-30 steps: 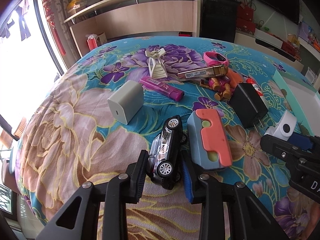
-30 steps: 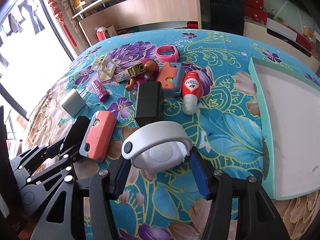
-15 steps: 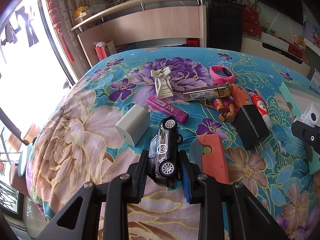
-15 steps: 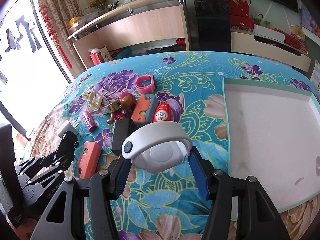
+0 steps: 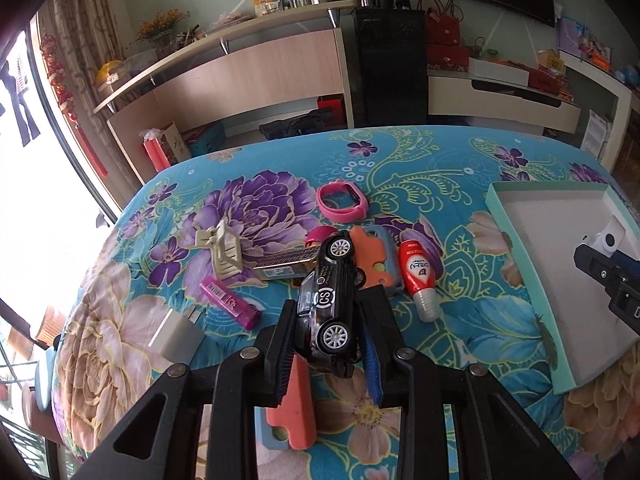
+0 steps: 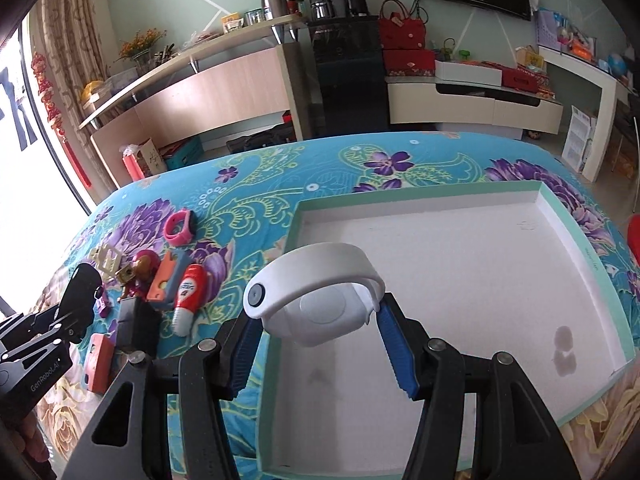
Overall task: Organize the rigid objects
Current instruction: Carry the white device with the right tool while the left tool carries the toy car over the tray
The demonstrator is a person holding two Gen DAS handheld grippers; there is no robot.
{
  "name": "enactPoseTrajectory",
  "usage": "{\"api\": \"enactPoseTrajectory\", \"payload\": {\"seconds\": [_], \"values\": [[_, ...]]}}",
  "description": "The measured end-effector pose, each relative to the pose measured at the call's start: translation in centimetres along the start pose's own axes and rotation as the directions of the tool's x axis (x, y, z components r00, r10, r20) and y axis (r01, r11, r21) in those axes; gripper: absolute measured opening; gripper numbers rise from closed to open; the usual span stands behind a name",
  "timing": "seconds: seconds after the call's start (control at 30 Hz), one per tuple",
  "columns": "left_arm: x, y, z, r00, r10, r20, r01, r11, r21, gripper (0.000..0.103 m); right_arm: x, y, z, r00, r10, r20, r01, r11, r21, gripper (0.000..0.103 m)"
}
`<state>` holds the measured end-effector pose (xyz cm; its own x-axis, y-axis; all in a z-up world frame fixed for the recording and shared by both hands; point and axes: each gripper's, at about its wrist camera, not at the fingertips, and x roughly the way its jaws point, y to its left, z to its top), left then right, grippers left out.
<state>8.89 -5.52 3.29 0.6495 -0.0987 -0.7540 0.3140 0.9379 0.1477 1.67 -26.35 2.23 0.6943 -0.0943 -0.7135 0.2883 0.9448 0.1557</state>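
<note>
1. Black toy car is sitting clamped between the blue pads of the left tongs, which are standing narrowly apart and pinching its flanks; the car is hanging tilted, nose up, above the clutter on the floral table.
2. White wristband device is filling the right tongs, which are standing about half open and pressing on its sides over the near-left part of the white tray.
3. Slipping looks like the main risk: the car's glossy body is resting on thin pad edges, so a jolt could be dropping it onto the orange-and-blue case underneath.
4. Crowding is another worry, I think: both tongs are heading for the same tray, and they could be bumping each other near its rim.
5. Releasing the rounded band from high up could be sending it rolling.
</note>
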Motion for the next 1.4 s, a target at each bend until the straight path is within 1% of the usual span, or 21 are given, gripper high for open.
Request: {"api": "enactPoseTrajectory", "payload": {"seconds": [0.1,0.23,0.37,0.53,0.67,0.8,1.1,1.4], "values": [[0.0,-2.2,1.0,1.0,-0.021,0.008,0.021,0.999,0.037,0.032,-0.1,-2.7,0.0,0.999,-0.047,0.0,0.047,0.998,0.052,0.059],[0.6,-5.2,2.3,0.998,-0.061,0.002,0.061,0.995,0.072,0.032,0.0,-5.8,-0.2,0.992,-0.126,-0.013,0.126,0.987,0.099,0.059],[1.1,-8.8,3.5,0.993,-0.117,0.0,0.116,0.987,0.107,0.032,0.1,-8.5,-0.3,0.976,-0.216,-0.032,0.219,0.966,0.135,0.059],[1.5,-13.9,4.6,0.983,-0.182,-0.002,0.179,0.968,0.174,0.032,-0.1,-11.1,-0.6,0.963,-0.265,-0.044,0.268,0.942,0.201,0.059],[2.4,-16.9,4.9,0.979,-0.204,-0.021,0.204,0.955,0.217,0.032,0.0,-11.9,-0.7,0.962,-0.267,-0.048,0.271,0.937,0.22,0.059],[3.1,-18.4,4.9,0.976,-0.214,-0.036,0.216,0.95,0.224,0.032,0.1,-12.0,-0.6,0.963,-0.264,-0.048,0.268,0.938,0.22,0.059],[4.5,-20.2,4.3,0.976,-0.21,-0.063,0.219,0.944,0.248,0.032,0.7,-12.0,-0.7,0.968,-0.243,-0.064,0.251,0.942,0.222,0.059],[5.5,-20.6,3.8,0.974,-0.203,-0.097,0.221,0.944,0.245,0.032,1.4,-11.6,-0.9,0.968,-0.235,-0.093,0.249,0.947,0.203,0.06]]}}
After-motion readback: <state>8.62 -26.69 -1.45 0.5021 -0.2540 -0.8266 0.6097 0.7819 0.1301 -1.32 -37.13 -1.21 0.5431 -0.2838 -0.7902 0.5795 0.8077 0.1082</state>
